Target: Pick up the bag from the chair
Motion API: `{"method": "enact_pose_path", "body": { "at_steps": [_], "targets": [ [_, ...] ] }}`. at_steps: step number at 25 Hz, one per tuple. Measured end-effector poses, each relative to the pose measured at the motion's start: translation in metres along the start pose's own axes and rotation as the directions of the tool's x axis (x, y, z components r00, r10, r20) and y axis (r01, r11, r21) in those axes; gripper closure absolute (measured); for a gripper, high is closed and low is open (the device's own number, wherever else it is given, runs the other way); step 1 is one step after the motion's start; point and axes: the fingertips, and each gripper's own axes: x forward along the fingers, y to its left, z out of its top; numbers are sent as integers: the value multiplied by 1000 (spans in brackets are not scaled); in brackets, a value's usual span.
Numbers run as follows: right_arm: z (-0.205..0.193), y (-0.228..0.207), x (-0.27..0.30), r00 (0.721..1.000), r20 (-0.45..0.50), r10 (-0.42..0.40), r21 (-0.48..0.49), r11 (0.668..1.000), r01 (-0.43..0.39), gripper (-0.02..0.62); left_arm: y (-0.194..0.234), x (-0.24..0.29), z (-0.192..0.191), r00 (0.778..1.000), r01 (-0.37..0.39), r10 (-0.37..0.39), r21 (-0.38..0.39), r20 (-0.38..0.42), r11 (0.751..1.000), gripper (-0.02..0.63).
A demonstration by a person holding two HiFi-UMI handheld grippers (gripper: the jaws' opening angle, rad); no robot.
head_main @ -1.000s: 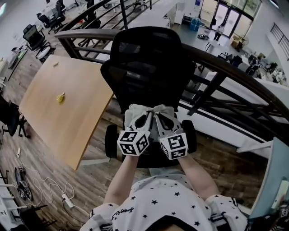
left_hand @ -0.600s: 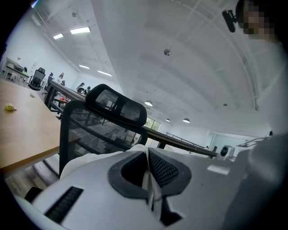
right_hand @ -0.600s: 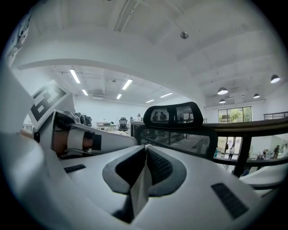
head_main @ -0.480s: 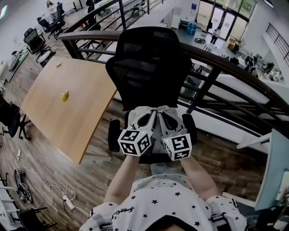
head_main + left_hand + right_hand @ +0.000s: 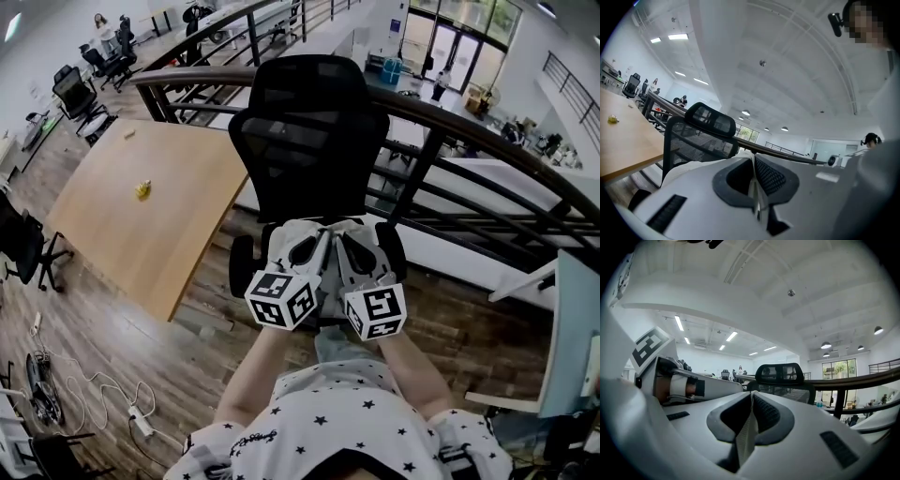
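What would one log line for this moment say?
left gripper: shut | right gripper: shut | both at chair | bag: not seen

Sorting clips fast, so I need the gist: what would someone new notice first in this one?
A black mesh office chair fills the middle of the head view, with the left gripper and right gripper side by side just in front of it, both with jaws together. To the left lies a wooden table bearing one small yellow object; a dark curved railing runs behind the chair.

Both bare forearms [image 5: 251,375] extended forward, left tongs [image 5: 313,236] and right tongs [image 5: 343,236] side by side, tips converging, each closed on a thin fabric strip [image 5: 746,434].
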Motion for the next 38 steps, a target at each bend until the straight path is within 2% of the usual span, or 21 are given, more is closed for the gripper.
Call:
{"method": "enact_pose_path", "body": {
  "at_steps": [13, 25, 38],
  "targets": [
    [29, 58, -69, 999, 47, 23, -15, 1000, -22, 586, -49, -81, 9, 999, 12, -13, 19, 42, 1000, 588],
    [30, 103, -134, 997, 59, 45, -3, 999, -44, 586, -93, -148, -7, 998, 3, -4, 28, 55, 1000, 588],
    [33, 121, -148, 992, 96, 86, -4, 996, -86, 586, -99, -170, -9, 996, -14, 11, 27, 84, 1000, 588]
  ]
}}
